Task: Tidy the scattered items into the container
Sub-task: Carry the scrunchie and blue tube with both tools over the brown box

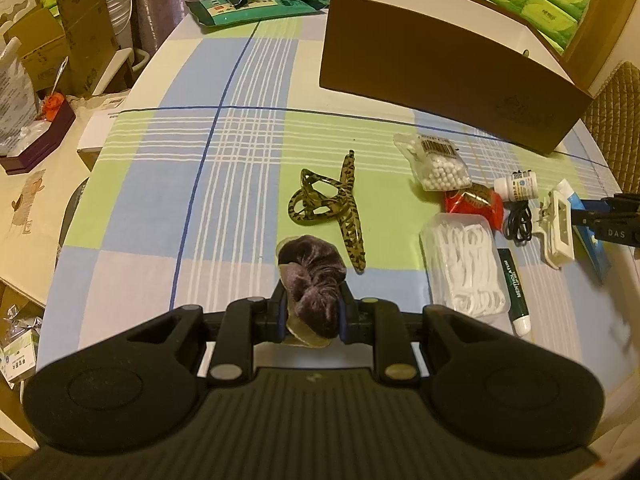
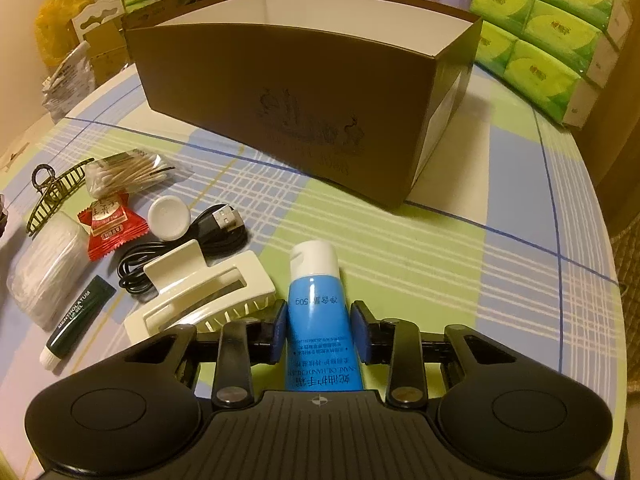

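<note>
My left gripper (image 1: 312, 300) is shut on a purple velvet scrunchie (image 1: 316, 276), held just above the checked tablecloth. My right gripper (image 2: 320, 320) has its blue pads pressed on both sides of a blue hand cream tube (image 2: 316, 292) with a white cap, which lies on the cloth pointing at the box. The open brown cardboard box (image 2: 280, 92) stands at the far side, also in the left wrist view as the box (image 1: 440, 64). A leopard hair claw (image 1: 332, 208) lies just ahead of the scrunchie.
Right of the leopard claw lie a cotton swab bag (image 1: 436, 164), a floss pick case (image 1: 464, 264), a lip balm (image 1: 514, 292), a red candy (image 1: 476, 204), a white bottle (image 1: 516, 186), a black USB cable (image 2: 180, 248) and a cream hair claw (image 2: 200, 292). Green tissue packs (image 2: 548, 28) are stacked behind the box.
</note>
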